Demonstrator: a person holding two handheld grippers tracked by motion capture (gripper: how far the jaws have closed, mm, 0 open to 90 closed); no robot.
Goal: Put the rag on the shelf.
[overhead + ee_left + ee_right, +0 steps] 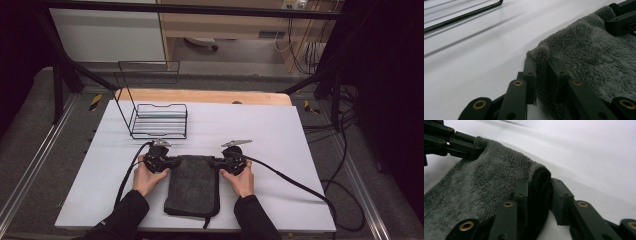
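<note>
Grey towel [192, 184] flat on table [280, 130], near front edge, folded, strap hanging over the edge. L gripper [171, 162] clamped on far-left corner; R gripper [216, 162] pinching far-right corner, jaws closed on the fold. Wire rack [159, 120] just behind, apart from towel. Bare table w/ room both sides.

Grey towel [192, 182] (black rack [159, 121])
</note>
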